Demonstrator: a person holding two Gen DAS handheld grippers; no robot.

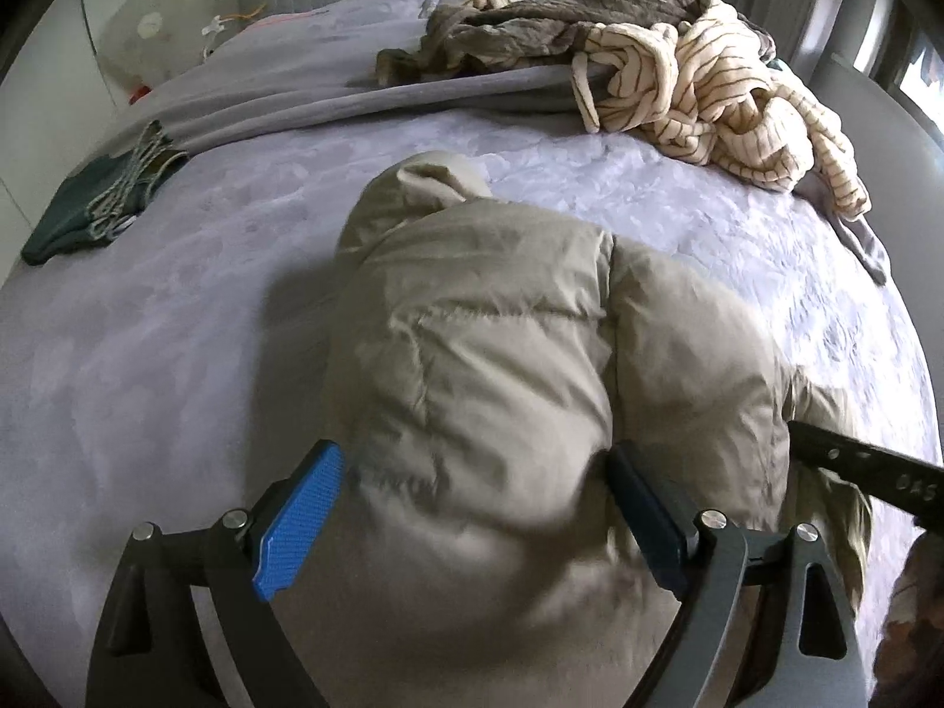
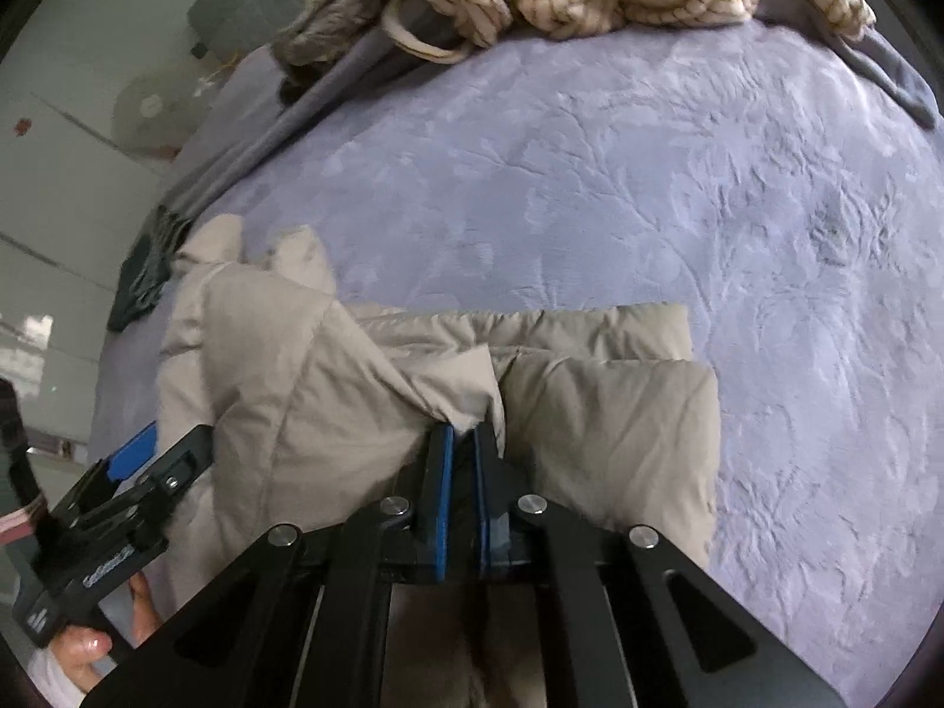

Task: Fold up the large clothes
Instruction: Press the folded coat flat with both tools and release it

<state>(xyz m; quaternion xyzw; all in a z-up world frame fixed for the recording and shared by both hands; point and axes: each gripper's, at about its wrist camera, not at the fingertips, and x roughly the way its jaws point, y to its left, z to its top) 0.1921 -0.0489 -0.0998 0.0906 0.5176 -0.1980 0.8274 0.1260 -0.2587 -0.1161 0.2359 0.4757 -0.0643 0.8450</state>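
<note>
Jacket point(image 1: 484, 366) w/ left tongs point(image 1: 472, 507) spread around its bulk, right tongs point(image 2: 465, 442) pinching its edge; both should be lifting evenly, keeping fold square.

Beige quilted puffer jacket point(image 1: 495, 354) point(image 2: 330, 377) lies bunched on the lavender bedspread point(image 1: 177, 307) point(image 2: 649, 177), partly folded, its padded panels stacked in thick layers with stitched seams showing. In the left wrist view, a bulky fold sits between the spread fingers of the left gripper point(image 1: 472, 507), with a rounded padded end pointing toward the head of the bed; in the right wrist view, two flat rectangular panels lie one over the other to the right. A gathered edge of fabric is pinched between the closed fingers of the right gripper point(image 2: 464, 442).
</note>
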